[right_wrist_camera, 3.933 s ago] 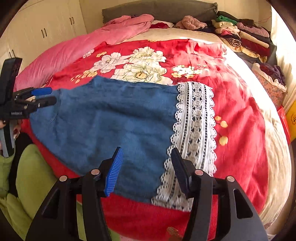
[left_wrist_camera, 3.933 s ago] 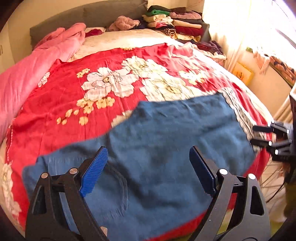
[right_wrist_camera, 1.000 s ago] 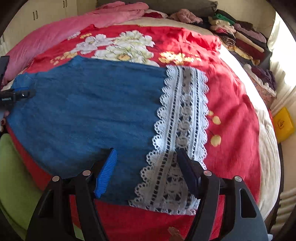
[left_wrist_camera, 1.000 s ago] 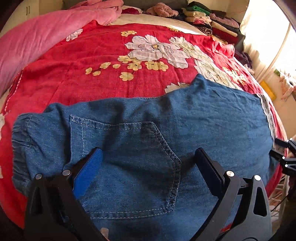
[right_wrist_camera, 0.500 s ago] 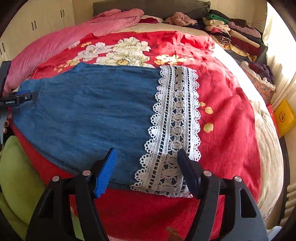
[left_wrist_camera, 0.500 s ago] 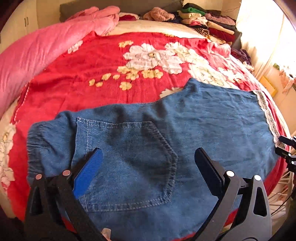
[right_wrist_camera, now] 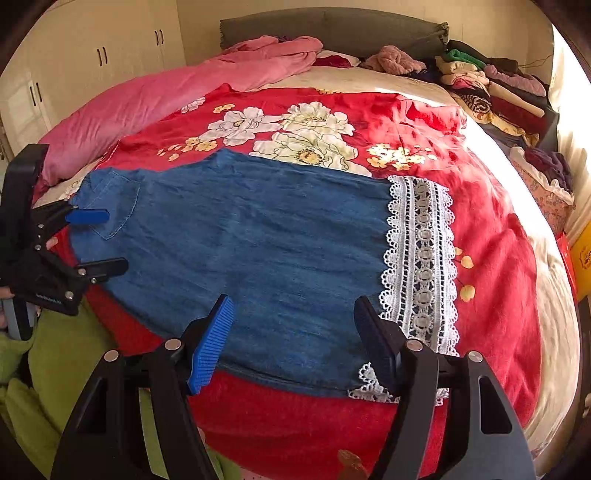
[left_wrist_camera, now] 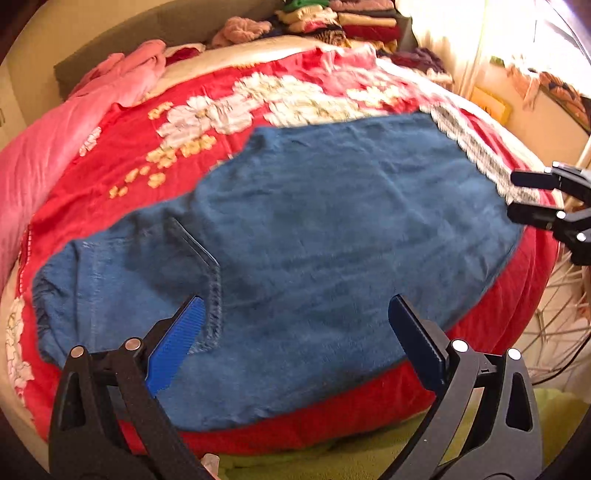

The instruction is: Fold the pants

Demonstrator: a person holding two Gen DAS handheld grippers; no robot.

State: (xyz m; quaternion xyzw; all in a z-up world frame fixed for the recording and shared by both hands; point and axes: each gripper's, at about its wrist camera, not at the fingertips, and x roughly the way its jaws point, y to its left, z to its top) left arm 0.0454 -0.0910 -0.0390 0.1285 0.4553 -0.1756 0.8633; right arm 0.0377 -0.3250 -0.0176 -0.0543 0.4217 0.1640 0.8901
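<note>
Plainly, the pants (right_wrist_camera: 258, 258) lie spread flat along the near edge of the bed (right_wrist_camera: 546, 280), already doubled leg on leg, waist end toward the near left corner and white lace cuff (right_wrist_camera: 419, 258) toward the right. That layout looks deliberate: with the cloth smoothed and its length running along the edge, each end sits within reach of one tool, so the next fold can be made end to end.

The left hand-held gripper (left_wrist_camera: 295, 332) hangs over the waist end, near the back pocket (left_wrist_camera: 177, 280), its jaws spread and nothing between them. The right hand-held gripper (right_wrist_camera: 293, 332) hangs over the near hem just beside the lace, jaws likewise spread and released, the denim showing free in the gap. Neither presses on the fabric, so I judge both are lining up for a pinch at the near edge and not yet gripping.

The bed carries a red bedspread (right_wrist_camera: 480, 184) printed with large white flowers, soft enough that the cloth may drag or bunch when lifted. A pink quilt (right_wrist_camera: 147, 99) is rolled along the far left edge, folded clothes (right_wrist_camera: 491, 85) are stacked at the far right corner by the grey headboard (right_wrist_camera: 332, 27), and a pink bundle (right_wrist_camera: 391, 59) lies between them. Cream cupboard doors (right_wrist_camera: 92, 59) stand to the left; bright light falls from the right. Green cloth (right_wrist_camera: 66, 350) shows below the near edge.
</note>
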